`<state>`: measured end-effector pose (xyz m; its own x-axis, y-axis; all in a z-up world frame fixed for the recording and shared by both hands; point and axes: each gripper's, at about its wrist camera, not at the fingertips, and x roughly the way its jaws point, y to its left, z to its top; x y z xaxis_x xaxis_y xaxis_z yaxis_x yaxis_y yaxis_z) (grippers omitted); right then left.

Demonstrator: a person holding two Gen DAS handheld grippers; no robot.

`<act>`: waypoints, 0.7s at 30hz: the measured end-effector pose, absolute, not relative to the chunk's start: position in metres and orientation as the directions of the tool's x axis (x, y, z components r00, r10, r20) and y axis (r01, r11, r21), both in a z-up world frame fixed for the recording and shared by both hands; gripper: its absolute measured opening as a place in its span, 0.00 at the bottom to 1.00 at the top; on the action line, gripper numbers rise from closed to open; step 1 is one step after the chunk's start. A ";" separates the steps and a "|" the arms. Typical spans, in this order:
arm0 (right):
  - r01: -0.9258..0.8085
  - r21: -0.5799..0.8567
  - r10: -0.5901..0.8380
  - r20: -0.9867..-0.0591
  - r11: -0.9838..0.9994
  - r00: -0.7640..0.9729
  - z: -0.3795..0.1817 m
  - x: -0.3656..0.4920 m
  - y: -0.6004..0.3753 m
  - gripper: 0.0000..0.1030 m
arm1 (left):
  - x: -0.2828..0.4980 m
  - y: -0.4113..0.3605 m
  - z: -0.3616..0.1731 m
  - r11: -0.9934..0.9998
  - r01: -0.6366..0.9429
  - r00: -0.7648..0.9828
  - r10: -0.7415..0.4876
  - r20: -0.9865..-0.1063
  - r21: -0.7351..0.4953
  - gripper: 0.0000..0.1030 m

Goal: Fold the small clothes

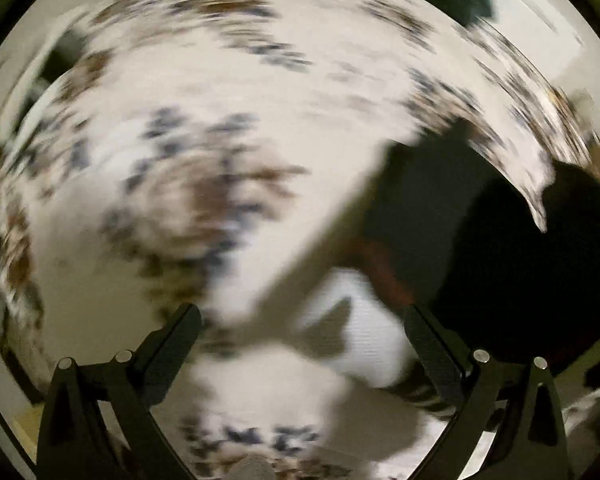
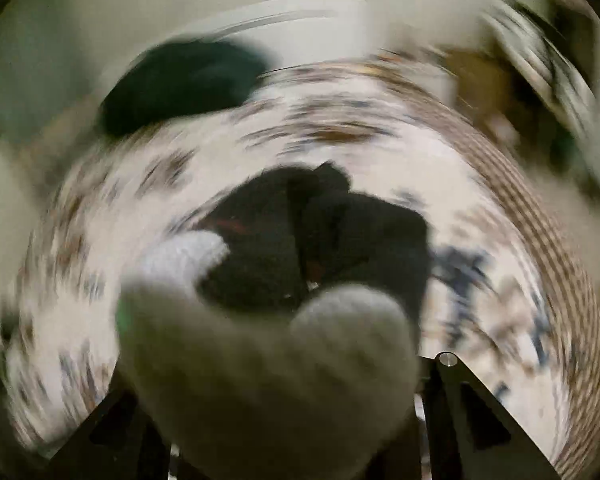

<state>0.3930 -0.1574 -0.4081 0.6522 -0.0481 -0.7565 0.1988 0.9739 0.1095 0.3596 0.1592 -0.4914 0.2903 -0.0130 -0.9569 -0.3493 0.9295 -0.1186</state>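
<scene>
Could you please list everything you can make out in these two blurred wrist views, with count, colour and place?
patterned cloth: one, white with brown and blue-grey print, covering the surface under everything.
black garment: one pile, black with a hint of red, lying on the cloth, mid-frame in the right wrist view.
dark green item: one, dark green, at the far edge of the cloth.
white sock: one, white, close to the right camera, hiding the fingers.
left gripper: black, fingers apart, pale fabric between them.
right gripper: black, mostly hidden behind the sock.
</scene>
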 end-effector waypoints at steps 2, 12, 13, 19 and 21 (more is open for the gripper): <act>0.005 -0.035 -0.030 -0.773 0.999 0.634 -0.427 0.407 -0.070 0.27 | 0.345 0.190 -0.494 0.907 -0.410 0.284 0.027 -0.958 -0.096 1.00; -0.314 -0.211 -0.037 -0.876 0.926 0.481 -0.517 0.394 0.069 0.45 | 0.279 0.251 -0.521 0.794 -0.594 0.217 0.002 -0.976 -0.131 1.00; -0.336 -0.153 0.013 -0.896 0.929 0.444 -0.512 0.395 0.068 0.57 | 0.278 0.249 -0.518 0.789 -0.597 0.223 -0.011 -0.975 -0.145 1.00; -0.249 0.411 0.467 -0.851 0.877 0.241 -0.456 0.399 -0.019 0.70 | 0.306 0.211 -0.480 0.811 -0.509 0.327 -0.127 -0.936 -0.288 1.00; -0.106 0.592 0.598 -0.765 0.799 0.239 -0.441 0.404 -0.076 0.78 | 0.320 0.193 -0.469 0.814 -0.461 0.354 -0.197 -0.914 -0.354 1.00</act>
<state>0.4037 -0.0760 -0.4406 0.2389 0.5980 -0.7651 -0.1057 0.7992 0.5917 0.3195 0.1935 -0.4689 0.3541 -0.1970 -0.9142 -0.4606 0.8140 -0.3538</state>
